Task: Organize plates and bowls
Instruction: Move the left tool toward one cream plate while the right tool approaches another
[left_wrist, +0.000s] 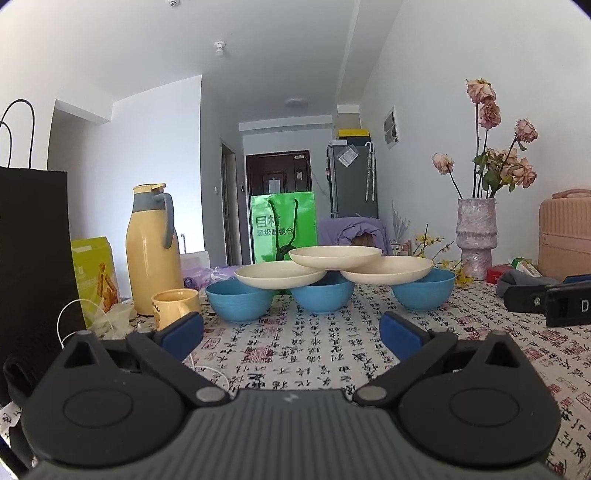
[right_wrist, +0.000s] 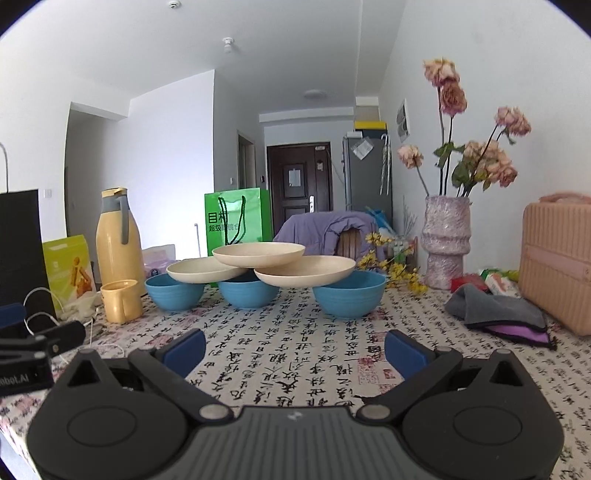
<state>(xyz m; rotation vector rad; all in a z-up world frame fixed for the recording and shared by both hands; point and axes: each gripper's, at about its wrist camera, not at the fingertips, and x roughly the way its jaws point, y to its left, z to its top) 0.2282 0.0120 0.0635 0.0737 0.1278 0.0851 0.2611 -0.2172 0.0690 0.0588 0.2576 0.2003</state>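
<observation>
Three blue bowls stand in a row on the table: left bowl (left_wrist: 238, 301) (right_wrist: 173, 292), middle bowl (left_wrist: 322, 297) (right_wrist: 248, 293), right bowl (left_wrist: 424, 291) (right_wrist: 349, 295). Two cream plates (left_wrist: 279, 275) (left_wrist: 388, 270) bridge their rims, and a third cream plate (left_wrist: 334, 256) (right_wrist: 258, 254) rests on top of those two. My left gripper (left_wrist: 291, 334) hovers open in front of the stack, nothing between its blue pads. My right gripper (right_wrist: 294, 350) is open too, short of the bowls. Each gripper shows at the edge of the other's view.
The tablecloth (right_wrist: 295, 369) is printed with calligraphy. At the left stand a yellow thermos (left_wrist: 149, 247), a yellow mug (left_wrist: 173, 304) and a black bag (left_wrist: 33, 258). A vase of dried roses (right_wrist: 445, 243), a grey cloth (right_wrist: 495, 308) and a pink case (right_wrist: 557, 262) sit right. A green bag (left_wrist: 284, 229) stands behind the bowls.
</observation>
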